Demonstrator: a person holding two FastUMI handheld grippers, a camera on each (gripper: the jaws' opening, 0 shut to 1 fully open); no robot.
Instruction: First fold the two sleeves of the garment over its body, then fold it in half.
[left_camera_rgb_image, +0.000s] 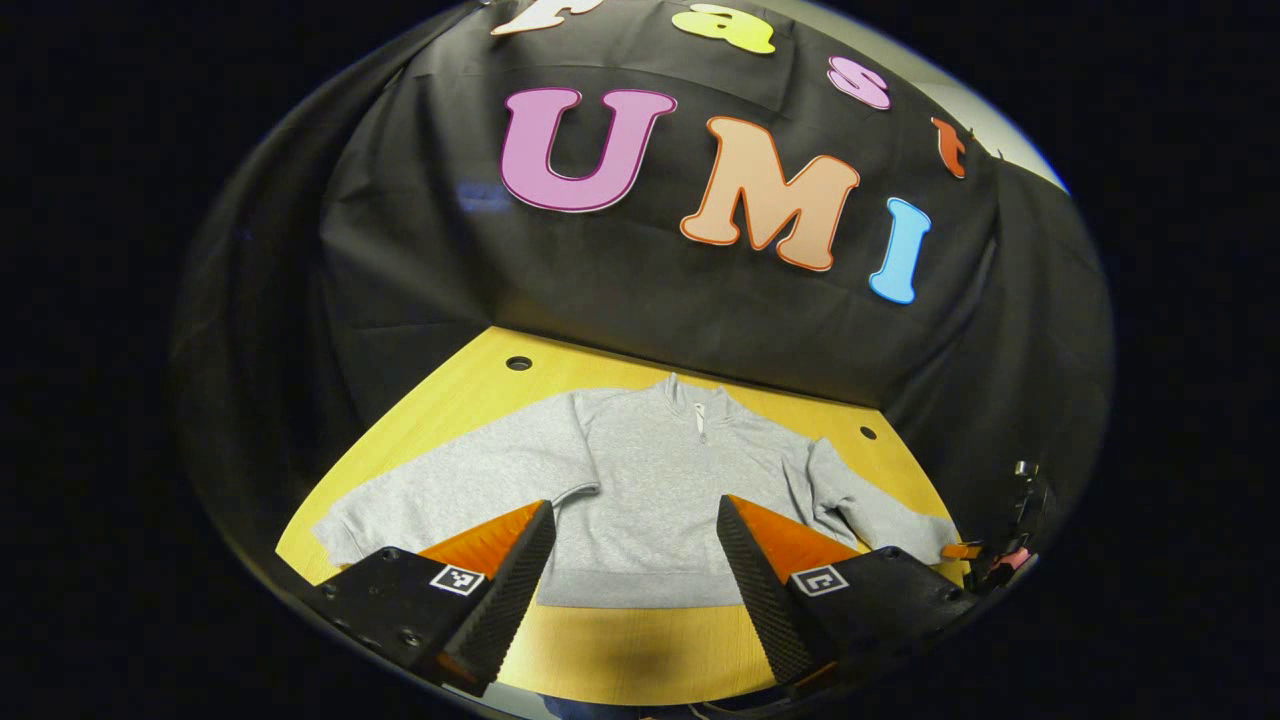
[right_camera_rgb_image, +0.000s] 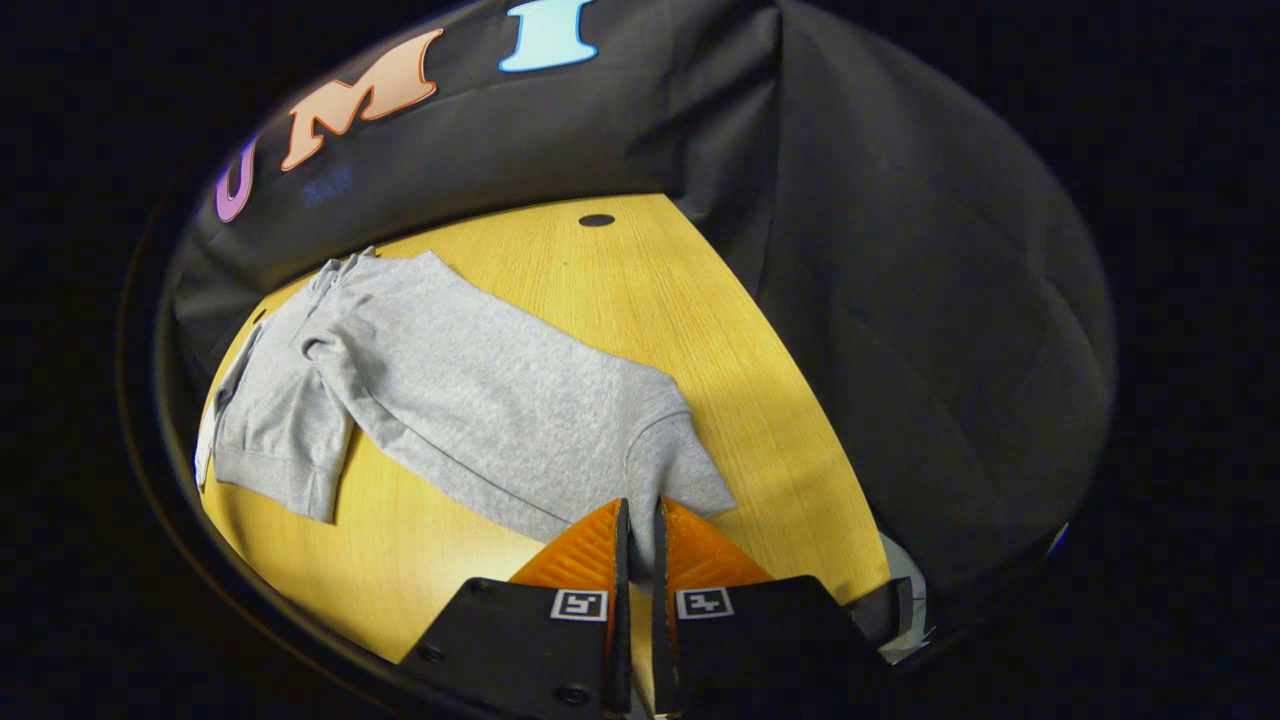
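Note:
A grey sweatshirt (left_camera_rgb_image: 650, 480) lies flat on the yellow wooden table (left_camera_rgb_image: 640, 640), collar toward the booth wall and both sleeves spread out. My left gripper (left_camera_rgb_image: 635, 508) hovers open over the sweatshirt's lower body, with nothing between its fingers. In the right gripper view, the right sleeve (right_camera_rgb_image: 480, 400) runs from the body at the upper left down to its cuff (right_camera_rgb_image: 690, 480). My right gripper (right_camera_rgb_image: 642, 510) is shut on that cuff, and grey cloth shows between the fingers. The left gripper view shows the right gripper (left_camera_rgb_image: 975, 552) at the far right, at the sleeve's end.
Black cloth walls close in the table at the back and on both sides. Small round holes (left_camera_rgb_image: 518, 363) (left_camera_rgb_image: 867, 433) sit near the table's far edge, one of them also in the right gripper view (right_camera_rgb_image: 596, 220). Bare wood lies in front of the hem.

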